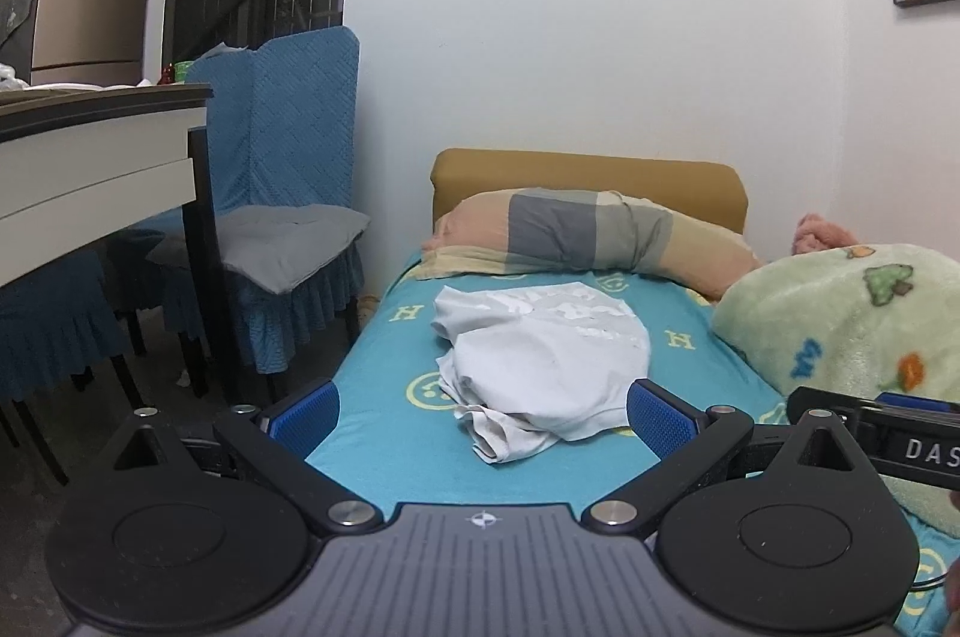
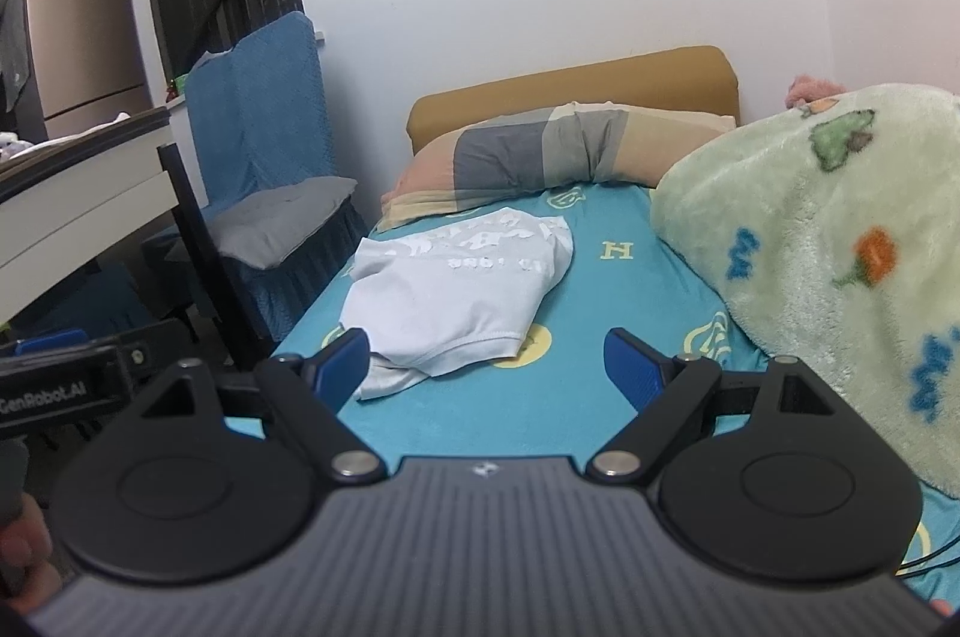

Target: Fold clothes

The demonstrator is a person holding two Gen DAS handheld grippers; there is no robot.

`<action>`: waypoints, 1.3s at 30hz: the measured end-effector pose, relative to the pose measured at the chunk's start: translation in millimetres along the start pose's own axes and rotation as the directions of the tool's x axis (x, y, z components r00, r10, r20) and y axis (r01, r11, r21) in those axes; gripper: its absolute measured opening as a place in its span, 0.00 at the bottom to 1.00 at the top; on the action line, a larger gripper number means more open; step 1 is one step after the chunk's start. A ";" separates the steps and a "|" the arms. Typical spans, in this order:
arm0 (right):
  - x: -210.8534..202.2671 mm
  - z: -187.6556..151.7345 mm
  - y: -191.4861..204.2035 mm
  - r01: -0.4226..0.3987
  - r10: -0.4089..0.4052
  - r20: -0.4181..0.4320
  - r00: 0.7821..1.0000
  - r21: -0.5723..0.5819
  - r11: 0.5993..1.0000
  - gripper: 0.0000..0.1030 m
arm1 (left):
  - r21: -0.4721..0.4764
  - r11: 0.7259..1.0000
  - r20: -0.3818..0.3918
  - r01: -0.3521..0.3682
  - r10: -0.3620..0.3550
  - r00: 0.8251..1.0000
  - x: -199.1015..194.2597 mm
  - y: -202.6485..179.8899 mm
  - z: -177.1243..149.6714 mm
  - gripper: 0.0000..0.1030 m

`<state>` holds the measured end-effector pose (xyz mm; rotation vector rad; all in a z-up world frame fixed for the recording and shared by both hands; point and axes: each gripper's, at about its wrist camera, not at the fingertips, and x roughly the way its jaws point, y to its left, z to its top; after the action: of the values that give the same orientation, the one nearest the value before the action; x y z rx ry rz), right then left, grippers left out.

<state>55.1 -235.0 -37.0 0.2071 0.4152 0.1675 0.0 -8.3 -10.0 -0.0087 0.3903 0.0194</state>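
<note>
A white T-shirt (image 1: 540,361) with pale lettering lies crumpled on the turquoise bed sheet (image 1: 384,373), in front of the pillow. It also shows in the right wrist view (image 2: 462,283). My left gripper (image 1: 480,415) is open and empty, held above the near end of the bed, short of the shirt's hem. My right gripper (image 2: 486,367) is open and empty, to the right of the left one, its left finger in front of the shirt's near corner. The right gripper's body shows at the left view's right edge (image 1: 888,433).
A striped pillow (image 1: 576,235) and mustard headboard (image 1: 588,175) lie at the far end. A green fleece blanket (image 2: 828,253) is heaped on the bed's right side. Blue-covered chairs (image 1: 282,229) and a white table (image 1: 90,156) stand left of the bed.
</note>
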 end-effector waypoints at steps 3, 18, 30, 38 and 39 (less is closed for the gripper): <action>5.6 -0.3 -0.2 0.009 -0.008 0.005 1.000 -0.025 1.000 0.84 | 0.003 1.000 0.000 0.007 -0.007 1.000 1.8 -2.2 -3.7 1.00; 55.8 29.7 -26.2 -0.005 0.009 0.034 0.999 -0.110 0.994 0.84 | 0.125 0.991 -0.100 0.039 -0.026 0.995 42.0 -39.8 -28.8 1.00; 61.4 38.7 -91.9 0.038 -0.044 0.019 0.999 0.270 0.962 0.84 | 0.431 0.902 -0.213 0.026 0.074 0.974 184.9 -84.4 -50.8 0.97; 85.9 24.2 -122.5 0.116 -0.121 -0.010 0.993 0.379 0.918 0.84 | 0.586 0.810 -0.097 -0.026 0.102 0.990 250.1 -93.1 -81.9 0.84; 90.7 22.6 -121.5 0.115 -0.119 -0.012 0.993 0.379 0.918 0.84 | 0.592 0.804 -0.076 -0.055 0.123 0.989 253.7 -92.0 -81.3 0.78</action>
<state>160.7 -337.6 -79.7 0.5635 0.4450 -0.0349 205.6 -97.0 -181.2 0.6326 0.4961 -0.0103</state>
